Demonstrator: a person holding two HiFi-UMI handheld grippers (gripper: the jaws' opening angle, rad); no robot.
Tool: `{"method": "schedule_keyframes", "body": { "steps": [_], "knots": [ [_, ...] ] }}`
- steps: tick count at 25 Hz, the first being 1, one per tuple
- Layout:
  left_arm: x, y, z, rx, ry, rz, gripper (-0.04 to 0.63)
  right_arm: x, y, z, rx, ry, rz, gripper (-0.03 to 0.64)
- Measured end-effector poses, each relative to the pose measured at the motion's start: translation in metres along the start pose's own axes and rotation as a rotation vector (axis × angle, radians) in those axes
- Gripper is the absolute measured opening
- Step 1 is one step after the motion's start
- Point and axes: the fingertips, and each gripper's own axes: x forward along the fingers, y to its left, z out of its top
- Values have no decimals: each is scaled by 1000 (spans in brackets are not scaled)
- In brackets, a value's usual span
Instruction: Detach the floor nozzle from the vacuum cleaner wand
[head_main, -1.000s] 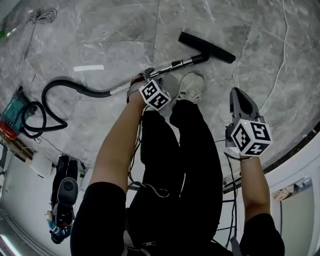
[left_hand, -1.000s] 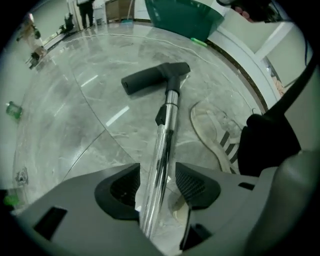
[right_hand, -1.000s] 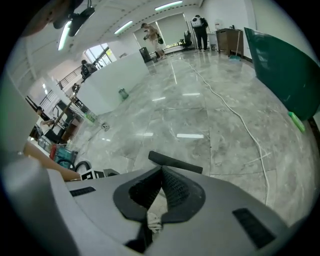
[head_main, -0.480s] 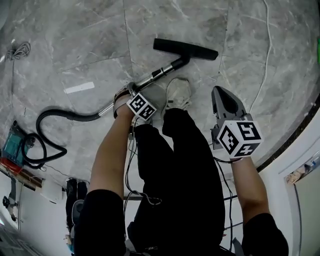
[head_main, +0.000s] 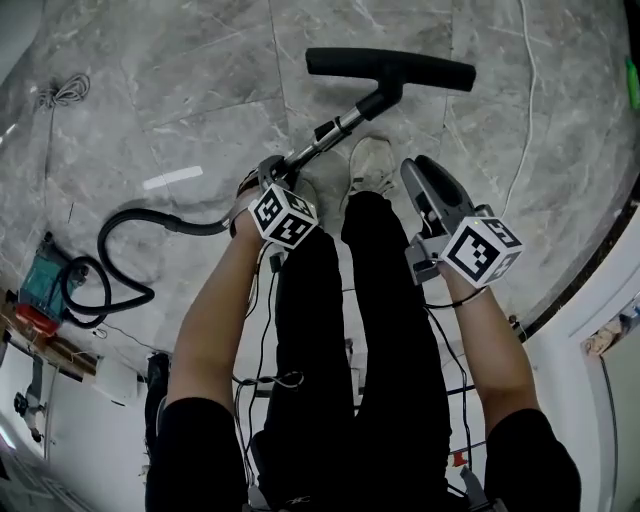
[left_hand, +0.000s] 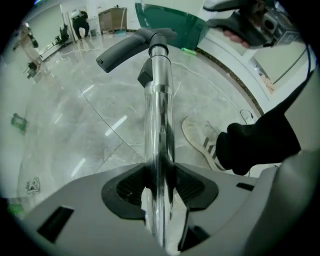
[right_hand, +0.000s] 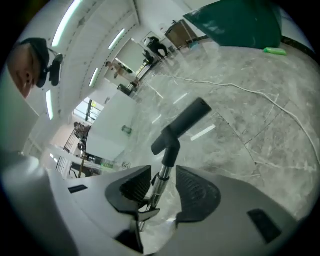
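The black floor nozzle (head_main: 390, 68) lies crosswise on the marble floor, joined to the chrome wand (head_main: 335, 128). My left gripper (head_main: 272, 180) points down at the wand's lower part. In the left gripper view the wand (left_hand: 159, 100) runs between the jaws of the left gripper (left_hand: 160, 185), which are closing with the pads pressed on it, and the nozzle (left_hand: 132, 45) is ahead. My right gripper (head_main: 418, 172) hovers to the right of the wand, apart from it. Its jaws are opening with nothing between them. The right gripper (right_hand: 162, 187) looks at the wand (right_hand: 162, 175) and nozzle (right_hand: 182, 125) beyond.
A black hose (head_main: 130, 225) curls left to the teal vacuum body (head_main: 35, 285). The person's white shoe (head_main: 372, 165) stands just under the wand. A white cable (head_main: 525, 100) trails at the right and a coiled cord (head_main: 60, 95) lies at the far left.
The left gripper has risen with the wand, and the nozzle has swung to lie across the top. The right gripper has rolled, moved in toward the wand, and its jaws have parted.
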Motion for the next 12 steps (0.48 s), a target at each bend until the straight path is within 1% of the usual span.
{"method": "schedule_keyframes", "body": {
  "steps": [1,3,4,8,10,12],
  "knots": [
    [-20,-1,4,-8,-27,3,176,3,9,2,25,-17,5,159],
    [-56,-6,9,-18,-66,12,176,9,28,6,49,-30,26,264],
    [-72,-10,10,-19,-80,15,176,12,40,9,50,-34,45,279],
    [-118,-31,11,-7,-117,8,176,10,84,31,51,-92,117,281],
    [-130,-45,8,4,-135,-3,176,9,96,39,60,-118,133,281],
    [-136,-60,3,9,-147,-14,176,4,104,41,41,-121,150,279]
  ]
}}
